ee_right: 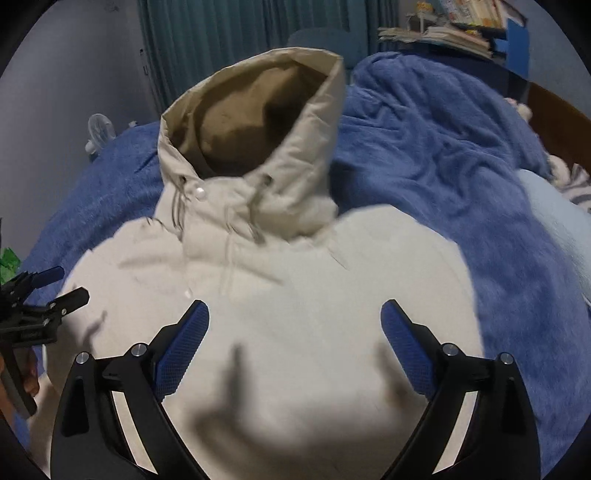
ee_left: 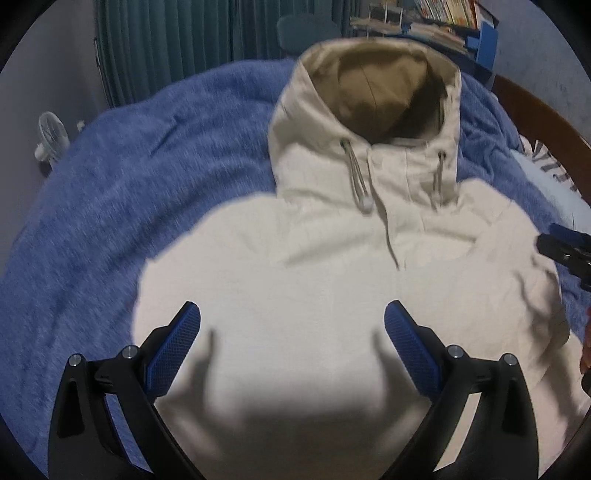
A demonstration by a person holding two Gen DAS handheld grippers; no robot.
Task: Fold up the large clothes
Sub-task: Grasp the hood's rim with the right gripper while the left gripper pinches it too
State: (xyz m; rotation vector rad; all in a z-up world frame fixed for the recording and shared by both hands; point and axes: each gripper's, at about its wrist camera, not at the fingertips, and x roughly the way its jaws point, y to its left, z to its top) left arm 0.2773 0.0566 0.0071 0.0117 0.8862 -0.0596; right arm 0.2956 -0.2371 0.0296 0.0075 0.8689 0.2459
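Observation:
A cream hooded jacket (ee_left: 332, 266) lies front up on a blue blanket, its tan-lined hood (ee_left: 376, 92) pointing away from me. Its sides look folded in, so the body forms a compact block. It also shows in the right wrist view (ee_right: 295, 314), hood (ee_right: 251, 122) at upper left. My left gripper (ee_left: 291, 328) is open and empty, hovering over the jacket's lower body. My right gripper (ee_right: 295, 325) is open and empty over the same body. Each gripper shows at the edge of the other's view: the right (ee_left: 565, 251), the left (ee_right: 44, 299).
The blue blanket (ee_left: 110, 221) covers the bed all around the jacket. A small white fan (ee_left: 51, 136) stands at the left. Teal curtains (ee_left: 184, 44) hang behind. Books on a shelf (ee_left: 443, 18) are at back right. A wooden bed frame (ee_left: 546, 110) and a pale pillow (ee_right: 561, 221) lie to the right.

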